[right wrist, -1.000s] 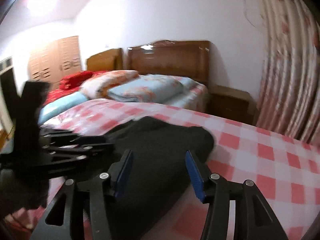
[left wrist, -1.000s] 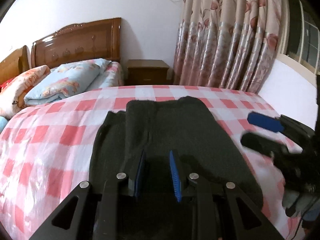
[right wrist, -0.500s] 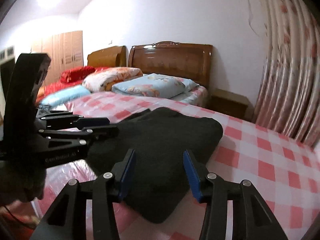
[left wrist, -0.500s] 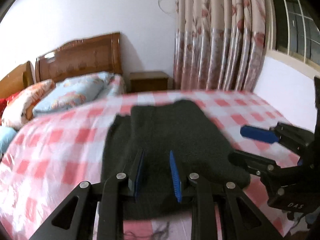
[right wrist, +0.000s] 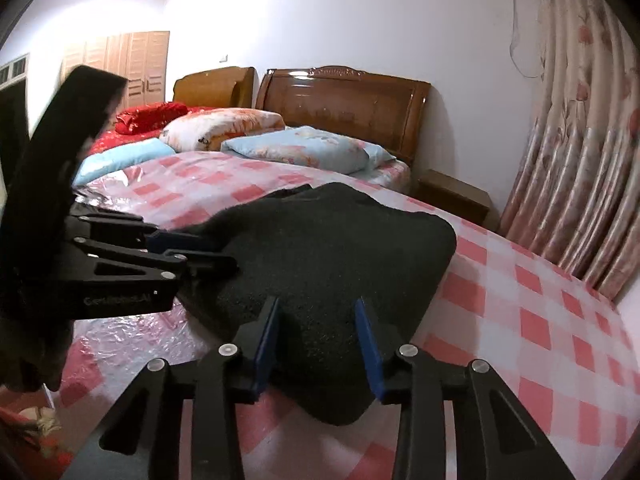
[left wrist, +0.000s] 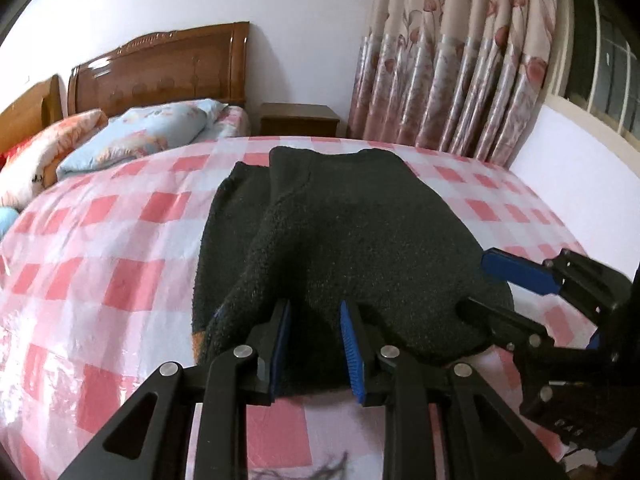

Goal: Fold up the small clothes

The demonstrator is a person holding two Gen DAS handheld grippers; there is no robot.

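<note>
A dark, fuzzy small garment (left wrist: 340,232) lies partly folded on the pink-and-white checked bed cover (left wrist: 120,248); it also shows in the right wrist view (right wrist: 332,256). My left gripper (left wrist: 314,344) is open, its blue pads either side of the garment's near hem. My right gripper (right wrist: 318,336) is open over the garment's near right edge; it also shows in the left wrist view (left wrist: 496,284). The left gripper shows at the left of the right wrist view (right wrist: 200,250). Neither holds the cloth.
Pillows (left wrist: 140,140) and a wooden headboard (left wrist: 160,76) stand at the far end, with a nightstand (left wrist: 298,120) beside them. Flowered curtains (left wrist: 448,72) and a white wall (left wrist: 572,184) line the right side. The bed's near edge is just below the grippers.
Both grippers have moved forward and down to the garment's near edge. The left pads now straddle the hem. The garment's near left side looks bunched up.
</note>
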